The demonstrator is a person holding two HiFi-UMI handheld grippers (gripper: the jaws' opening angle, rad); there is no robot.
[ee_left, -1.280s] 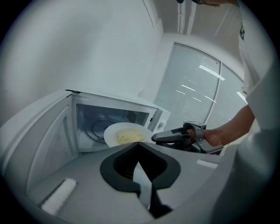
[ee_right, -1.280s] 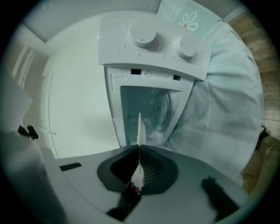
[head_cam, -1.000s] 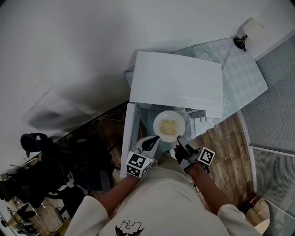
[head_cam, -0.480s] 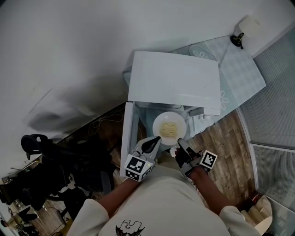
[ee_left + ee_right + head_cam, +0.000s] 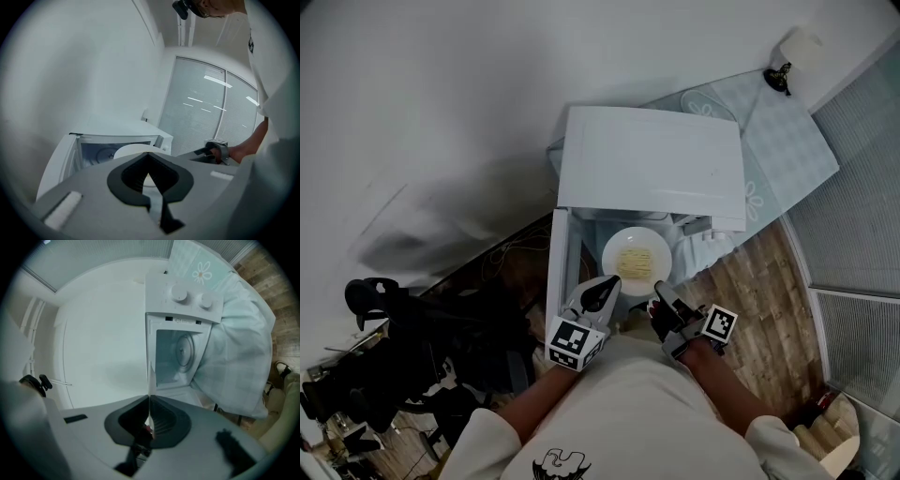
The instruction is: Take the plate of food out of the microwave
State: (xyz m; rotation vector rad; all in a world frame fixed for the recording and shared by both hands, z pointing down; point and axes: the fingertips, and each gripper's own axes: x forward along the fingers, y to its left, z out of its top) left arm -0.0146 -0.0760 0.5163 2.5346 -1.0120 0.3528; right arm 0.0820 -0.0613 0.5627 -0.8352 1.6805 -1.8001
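Observation:
The white plate (image 5: pixel 637 251) with pale yellow food (image 5: pixel 636 262) hangs just in front of the open white microwave (image 5: pixel 652 169). My left gripper (image 5: pixel 605 292) is shut on the plate's near left rim, and my right gripper (image 5: pixel 661 298) is shut on its near right rim. In the left gripper view the plate (image 5: pixel 133 151) runs into the shut left gripper (image 5: pixel 149 161), with the microwave (image 5: pixel 117 133) behind. The right gripper view shows the plate (image 5: pixel 149 380) edge-on in my right gripper (image 5: pixel 149 401), and the bare glass turntable (image 5: pixel 185 350) inside the cavity.
The microwave door (image 5: pixel 560 272) stands swung open at the left of the plate. A pale flowered tablecloth (image 5: pixel 787 150) covers the table under the microwave. Wooden floor (image 5: pixel 759 300) lies to the right, dark cables and gear (image 5: pixel 422 337) to the left.
The plate and both grippers have shifted slightly left and toward me, away from the microwave cavity. Both grippers keep their hold on the rim.

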